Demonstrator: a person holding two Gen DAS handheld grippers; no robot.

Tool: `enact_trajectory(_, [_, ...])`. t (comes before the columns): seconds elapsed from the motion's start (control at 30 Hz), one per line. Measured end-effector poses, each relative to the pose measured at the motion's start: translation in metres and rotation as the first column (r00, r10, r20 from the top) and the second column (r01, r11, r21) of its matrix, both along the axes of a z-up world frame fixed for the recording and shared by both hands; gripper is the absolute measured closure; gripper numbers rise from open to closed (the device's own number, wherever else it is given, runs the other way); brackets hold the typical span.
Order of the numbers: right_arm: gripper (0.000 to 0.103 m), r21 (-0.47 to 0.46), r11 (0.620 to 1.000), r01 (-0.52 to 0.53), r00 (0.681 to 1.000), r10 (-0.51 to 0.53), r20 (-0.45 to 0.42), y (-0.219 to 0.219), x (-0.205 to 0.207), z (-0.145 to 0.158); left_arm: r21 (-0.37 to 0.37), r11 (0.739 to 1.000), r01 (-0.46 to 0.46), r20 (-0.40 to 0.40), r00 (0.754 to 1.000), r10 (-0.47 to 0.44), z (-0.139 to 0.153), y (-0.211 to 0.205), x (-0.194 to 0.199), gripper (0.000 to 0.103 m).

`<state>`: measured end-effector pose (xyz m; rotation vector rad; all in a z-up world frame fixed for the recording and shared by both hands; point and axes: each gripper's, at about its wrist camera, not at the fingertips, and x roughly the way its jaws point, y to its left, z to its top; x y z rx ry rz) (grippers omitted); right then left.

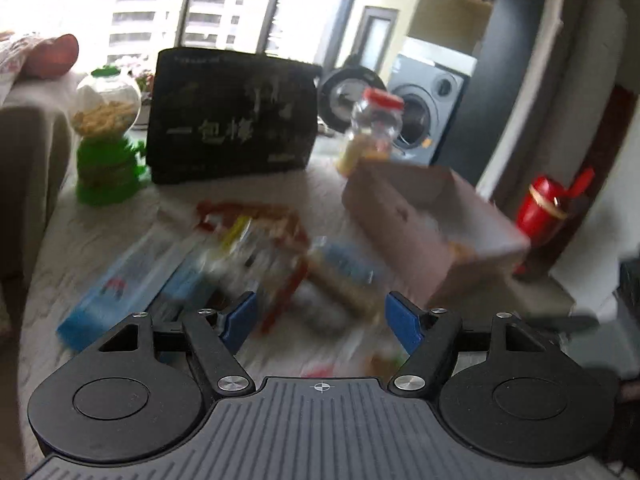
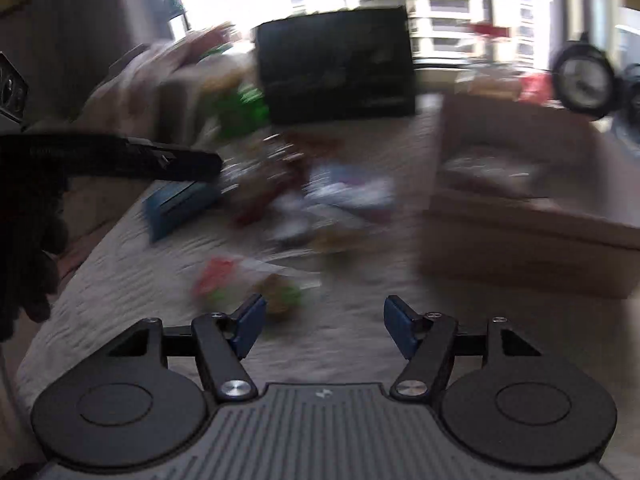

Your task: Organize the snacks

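Both grippers empty over a heap of loose snack packets beside a cardboard box.

The crinkly plastic snack packets (image 1: 276, 248) lie heaped on the pale textured tablecloth (image 2: 120, 280) just left of the open brown cardboard box (image 1: 432, 224); they look light, soft and slippery, probably best pinched at a flat sealed edge. A long blue carton (image 1: 120, 284) lies at the heap's far side from the box and looks stiffer. The left gripper (image 1: 322, 320) hangs over the heap, jaws wide apart, holding nothing. The right gripper (image 2: 324, 322) is spread too, empty, near a small red-and-green packet (image 2: 248, 286).
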<state>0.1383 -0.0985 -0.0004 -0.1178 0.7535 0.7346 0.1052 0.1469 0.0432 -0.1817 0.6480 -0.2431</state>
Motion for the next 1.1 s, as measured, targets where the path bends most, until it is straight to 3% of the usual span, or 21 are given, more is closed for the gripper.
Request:
enact_trajectory(0.17, [0.037, -0.049, 0.997, -0.056, 0.996, 0.059, 0.072, 0.036, -0.003, 0.000, -0.071, 0.996, -0.052, -0.055, 0.997, 0.048, -0.018, 0.025, -0.006, 0.029])
enact_trajectory(0.33, [0.037, -0.026, 0.997, -0.070, 0.980, 0.073, 0.184, 0.057, 0.017, 0.026, -0.109, 0.982, -0.152, -0.021, 0.988, 0.150, -0.021, 0.036, -0.017, 0.034])
enact_trajectory(0.5, [0.036, -0.159, 0.981, -0.112, 0.950, 0.152, 0.273, 0.114, 0.040, 0.013, -0.104, 0.971, -0.217, 0.003, 0.976, 0.218, -0.021, 0.048, -0.037, 0.034])
enact_trajectory(0.57, [0.036, -0.156, 0.981, -0.119, 0.957, 0.155, 0.245, 0.128, 0.054, 0.006, -0.114, 0.970, -0.215, -0.008, 0.976, 0.216, -0.024, 0.052, -0.041, 0.034])
enact_trajectory(0.63, [0.036, -0.119, 0.987, -0.108, 0.979, 0.127, 0.161, 0.133, 0.071, 0.002, -0.123, 0.974, -0.188, -0.020, 0.982, 0.187, -0.028, 0.053, -0.043, 0.034])
enact_trajectory(0.73, [0.046, -0.080, 0.991, -0.110, 0.991, 0.115, 0.067, 0.129, 0.080, 0.003, -0.131, 0.979, -0.155, -0.045, 0.988, 0.151, -0.037, 0.051, -0.041, 0.034])
enact_trajectory(0.9, [0.048, -0.066, 0.990, -0.121, 0.984, 0.129, 0.123, 0.093, 0.043, 0.023, -0.139, 0.982, -0.125, -0.065, 0.991, 0.117, -0.045, 0.042, -0.036, 0.034])
enact_trajectory(1.1, [0.048, -0.105, 0.994, -0.018, 0.987, 0.034, 0.154, 0.016, 0.000, 0.028, -0.138, 0.990, -0.002, -0.045, 0.999, -0.004, -0.043, 0.014, -0.014, 0.034])
